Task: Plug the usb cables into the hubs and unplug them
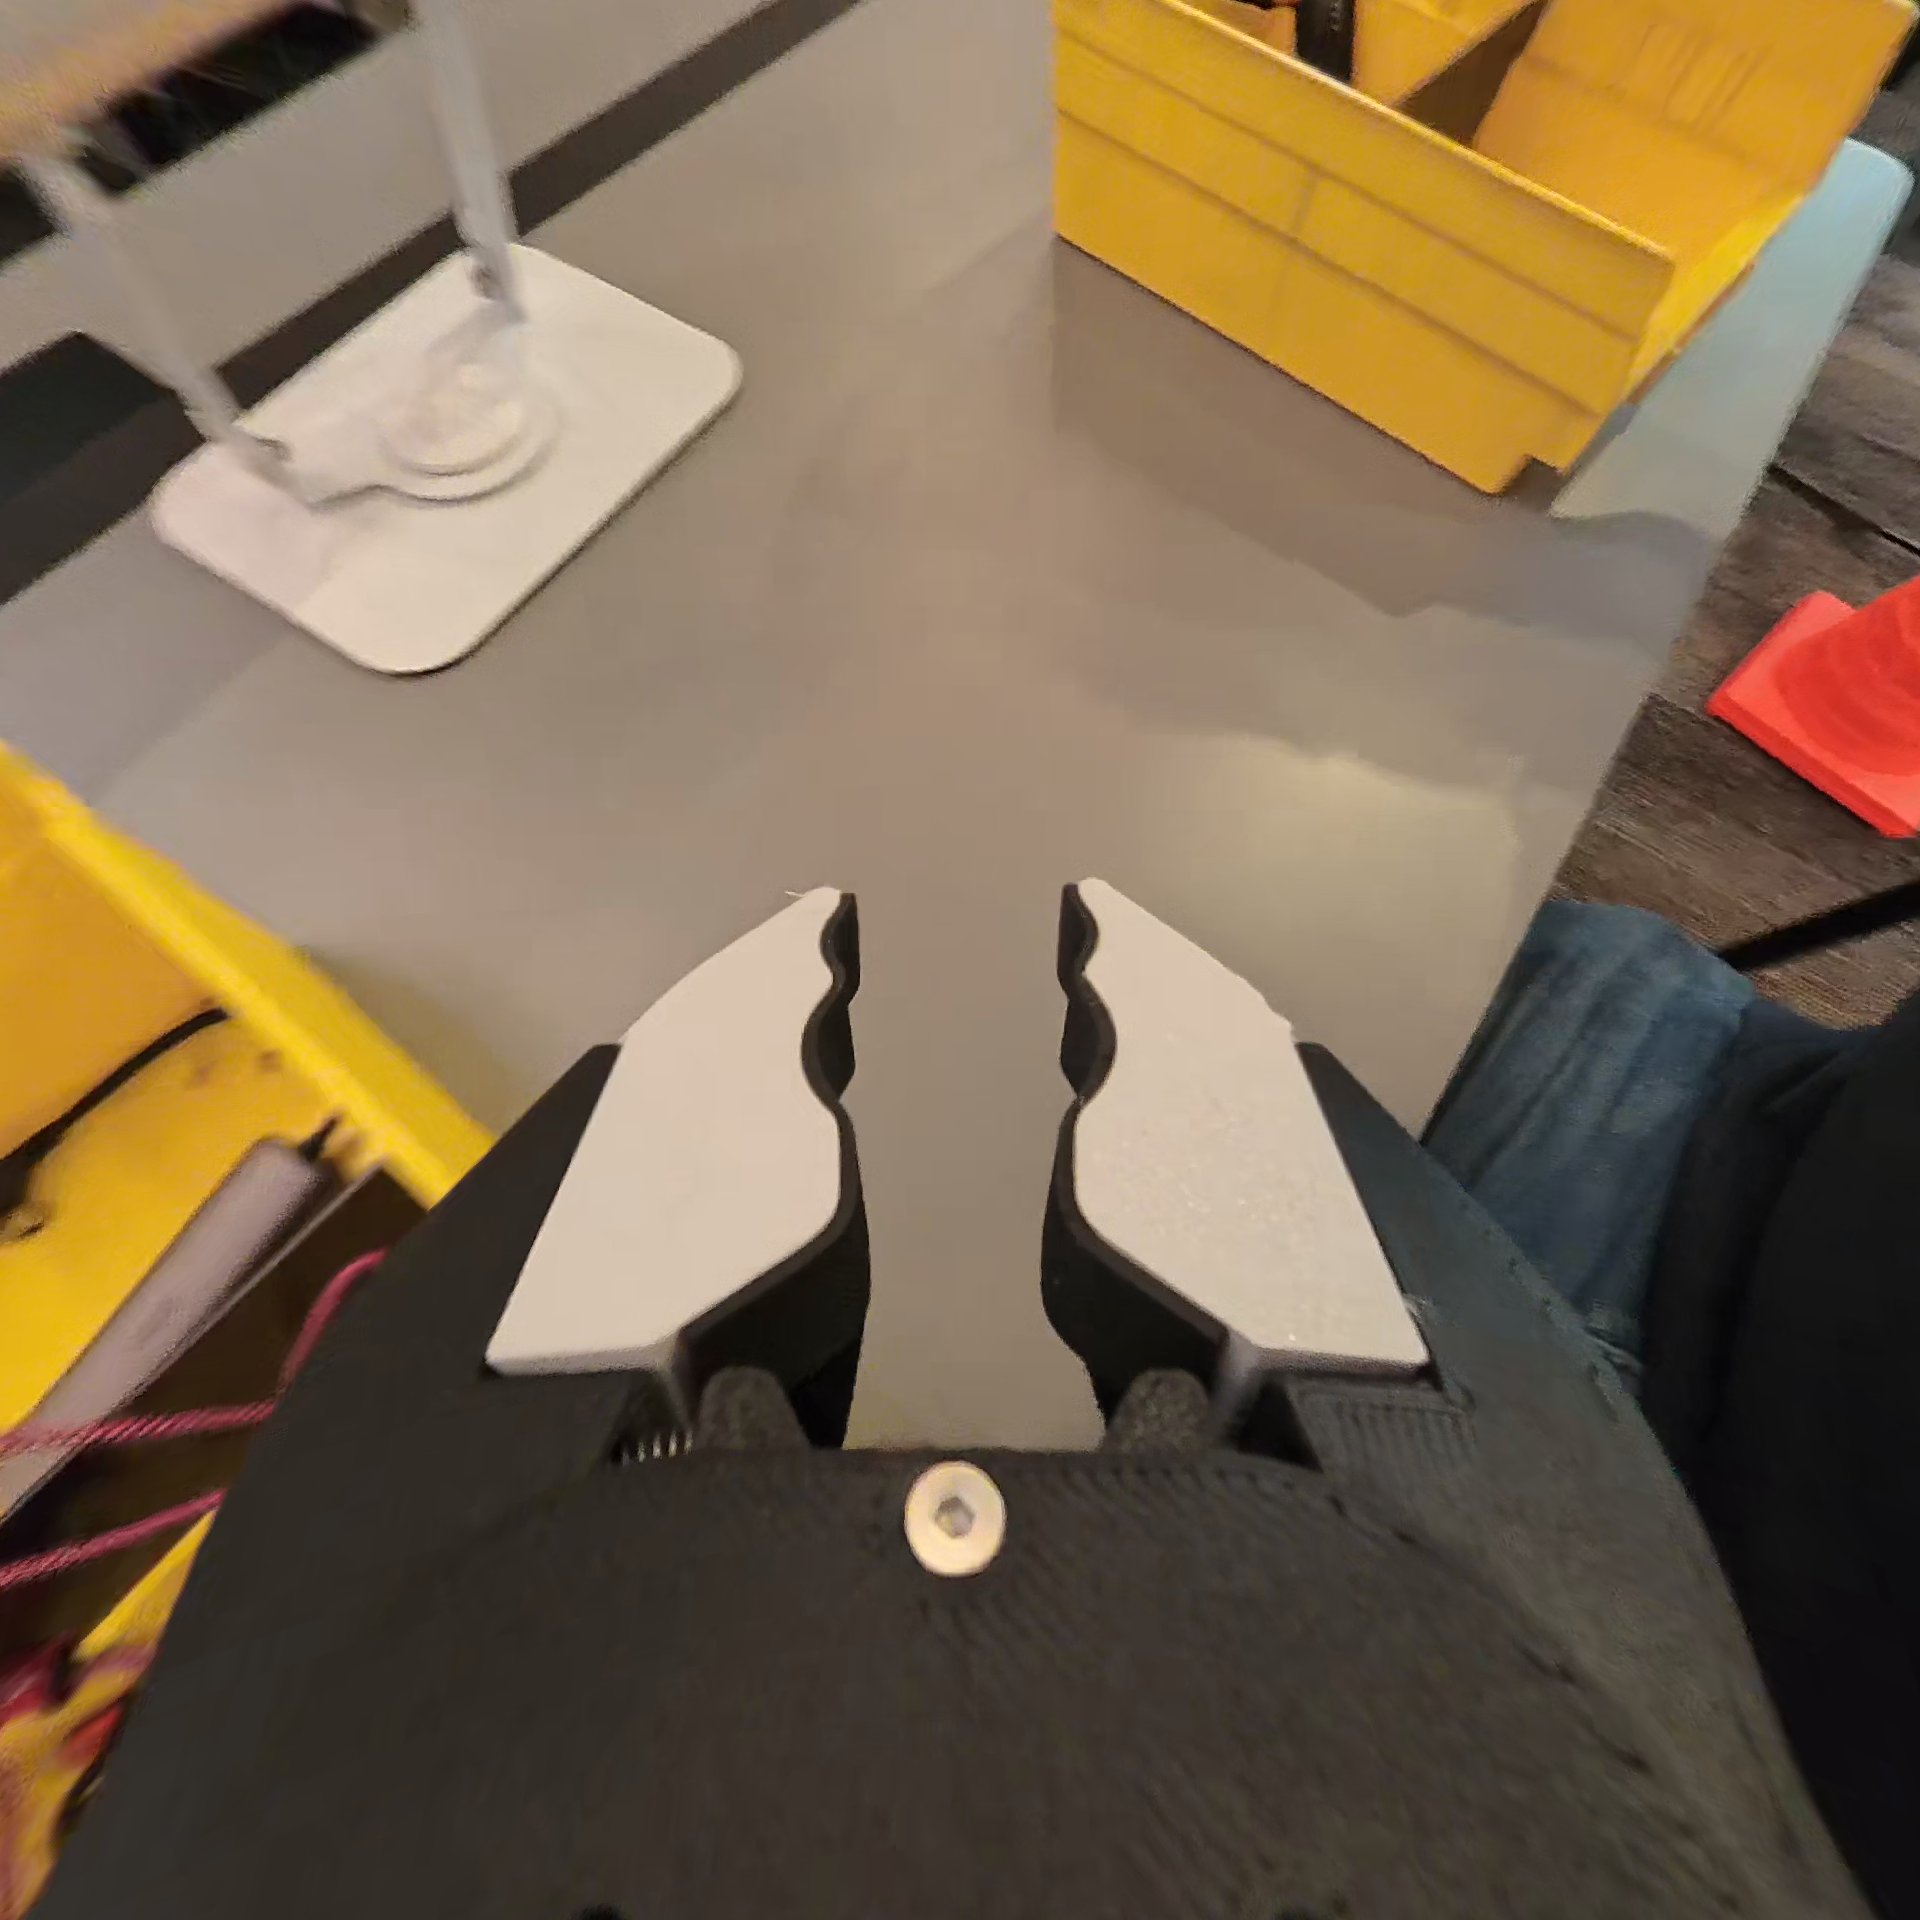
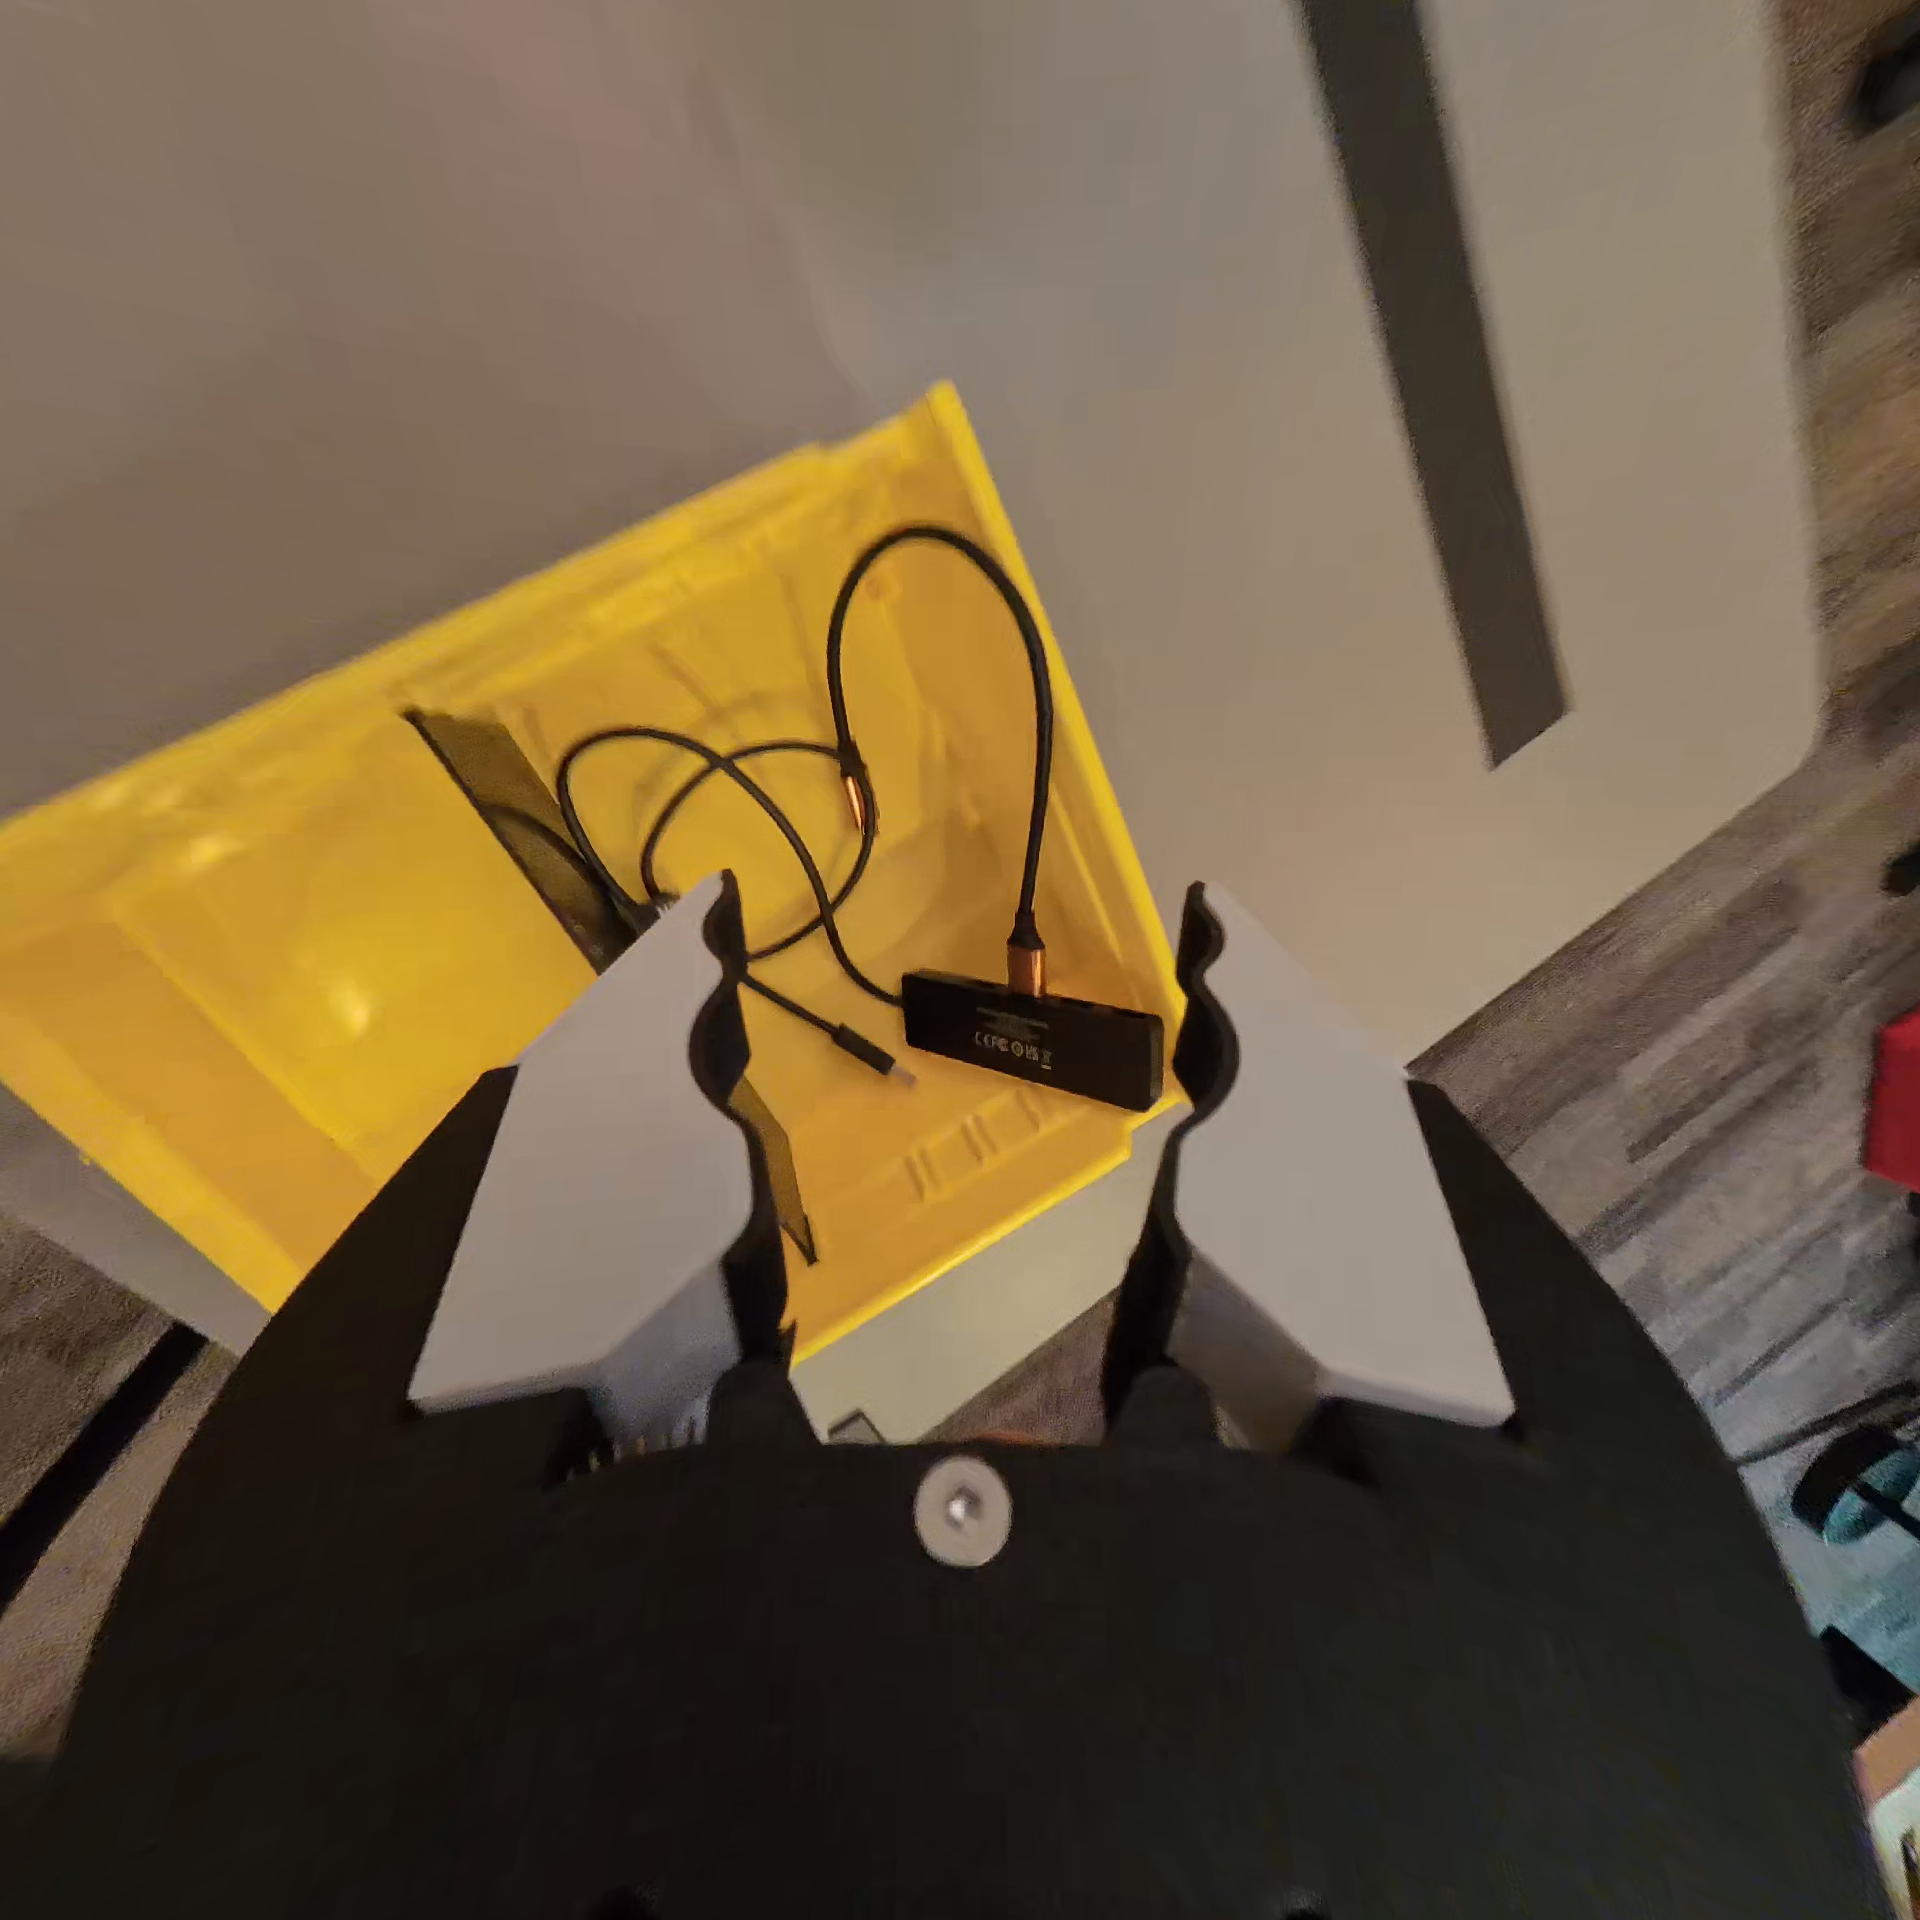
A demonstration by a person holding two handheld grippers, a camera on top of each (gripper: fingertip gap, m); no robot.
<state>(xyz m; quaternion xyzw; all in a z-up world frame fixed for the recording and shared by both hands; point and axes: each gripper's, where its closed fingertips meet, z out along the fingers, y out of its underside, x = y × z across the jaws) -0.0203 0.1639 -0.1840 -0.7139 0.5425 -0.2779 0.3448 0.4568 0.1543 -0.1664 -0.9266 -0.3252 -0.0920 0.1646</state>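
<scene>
A slim black USB hub is lying flat in the near right corner of a yellow bin, with a short braided cable already seated in its upper edge by a copper-coloured plug. The cable is arching upward and ending in a second copper plug lying free on the bin floor. The hub's own thin black lead is looping loosely beside it, with its small connector resting just left of the hub. The hub is likely light and rigid, with a smooth casing that may slide when pushed; the cables are limp, so the stiff plug shells look like the best places to grip. The right gripper is hovering above the bin with its jaws spread wide and holding nothing; the hub is showing between and just beyond the fingertips, apart from them. The left gripper, its jaws also parted and empty, is pointing across bare grey tabletop, between a second yellow bin and a white stand base; a third yellow bin with a pink cord is sitting at its left.
</scene>
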